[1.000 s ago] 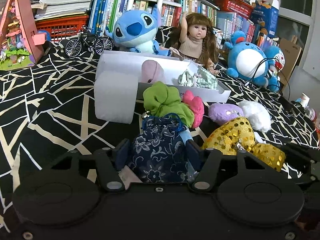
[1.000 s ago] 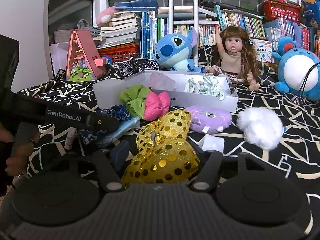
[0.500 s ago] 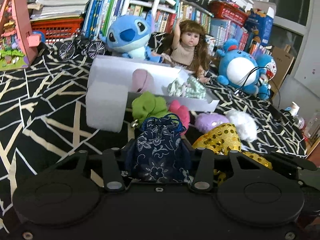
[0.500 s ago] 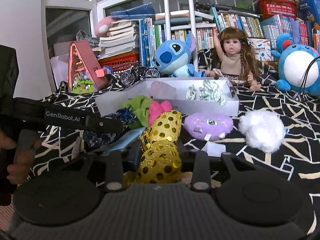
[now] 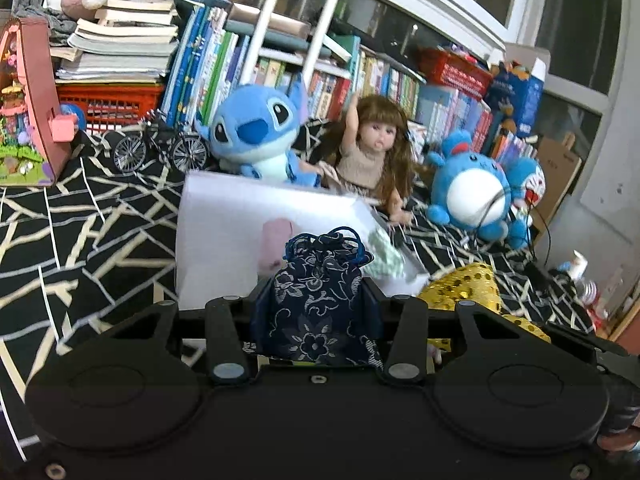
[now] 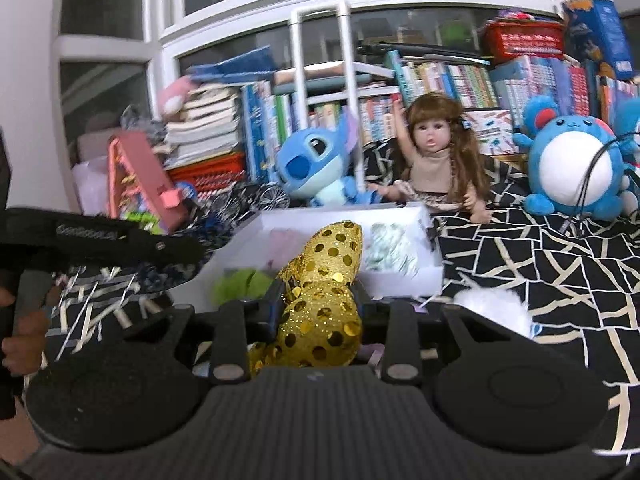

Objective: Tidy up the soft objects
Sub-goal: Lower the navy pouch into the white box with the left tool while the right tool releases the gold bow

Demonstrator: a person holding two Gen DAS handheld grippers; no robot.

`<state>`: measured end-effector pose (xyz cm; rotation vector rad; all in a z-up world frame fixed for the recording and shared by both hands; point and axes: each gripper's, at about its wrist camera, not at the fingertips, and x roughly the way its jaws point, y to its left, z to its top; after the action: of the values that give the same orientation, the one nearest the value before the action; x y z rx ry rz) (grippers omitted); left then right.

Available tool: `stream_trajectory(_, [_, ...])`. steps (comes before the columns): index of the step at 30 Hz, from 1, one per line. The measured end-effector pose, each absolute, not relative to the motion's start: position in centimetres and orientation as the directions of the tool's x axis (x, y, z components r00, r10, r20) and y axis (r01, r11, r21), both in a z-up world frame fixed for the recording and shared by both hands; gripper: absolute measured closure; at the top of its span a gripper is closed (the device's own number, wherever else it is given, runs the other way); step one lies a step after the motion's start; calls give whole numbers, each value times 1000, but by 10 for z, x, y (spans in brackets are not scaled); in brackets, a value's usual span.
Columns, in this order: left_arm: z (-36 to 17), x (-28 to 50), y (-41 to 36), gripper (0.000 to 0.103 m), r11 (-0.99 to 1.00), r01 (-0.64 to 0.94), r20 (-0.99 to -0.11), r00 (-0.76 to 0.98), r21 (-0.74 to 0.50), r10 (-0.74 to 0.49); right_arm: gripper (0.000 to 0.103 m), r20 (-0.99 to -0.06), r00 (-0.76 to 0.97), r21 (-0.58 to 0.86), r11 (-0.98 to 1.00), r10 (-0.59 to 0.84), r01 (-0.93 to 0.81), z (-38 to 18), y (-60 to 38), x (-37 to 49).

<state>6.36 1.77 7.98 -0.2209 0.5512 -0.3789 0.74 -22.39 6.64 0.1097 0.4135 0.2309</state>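
Observation:
My left gripper (image 5: 318,300) is shut on a navy floral drawstring pouch (image 5: 320,304), lifted above the patterned cloth in front of the white box (image 5: 224,232). In the box lie a pale pink soft item (image 5: 276,236) and a green-white cloth (image 5: 386,258). My right gripper (image 6: 318,304) is shut on a gold sequin bow (image 6: 324,280), raised before the white box (image 6: 400,276). A green scrunchie (image 6: 240,286) and a white fluffy ball (image 6: 496,304) lie on the cloth below. The left gripper body (image 6: 100,240) crosses the right wrist view's left side.
Behind the box sit a blue Stitch plush (image 5: 256,132), a doll (image 5: 372,160), a round blue plush (image 5: 472,196) and a toy bicycle (image 5: 160,148). Books and red baskets (image 5: 108,104) line the back. A pink toy house (image 5: 24,104) stands at left. A hand (image 6: 20,344) holds the left gripper.
Both grippers closed on their items and rose: the pouch and the gold bow left the cloth and now hang in front of the white box. The pile below dropped out of the left view.

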Motion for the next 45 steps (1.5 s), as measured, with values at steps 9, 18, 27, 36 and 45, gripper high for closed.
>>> stream_trajectory(9, [104,120,29,59,914,217,-465,806,-343,-366,65,-376,888,330,934,265,-139,88,-247,72])
stream_trajectory(18, [90,197,32,59,904,104,-532,779,-414,-333,65,-408,849,491,865,334,-104,82,-243,155])
stream_trajectory(27, [53,234,28,59,914,21,-610,738,-404,-287,65,-510,805,416,906,302,-76,52,-217,201])
stream_trajectory(36, [39,245,15,59,922,17,-632,723,-386,-278,65,-563,786,340,939,253,-58,33,-208,218])
stream_trajectory(45, [32,249,12,59,921,13,-634,721,-389,-278,65,-579,779,310,948,243,-65,26,-203,223])
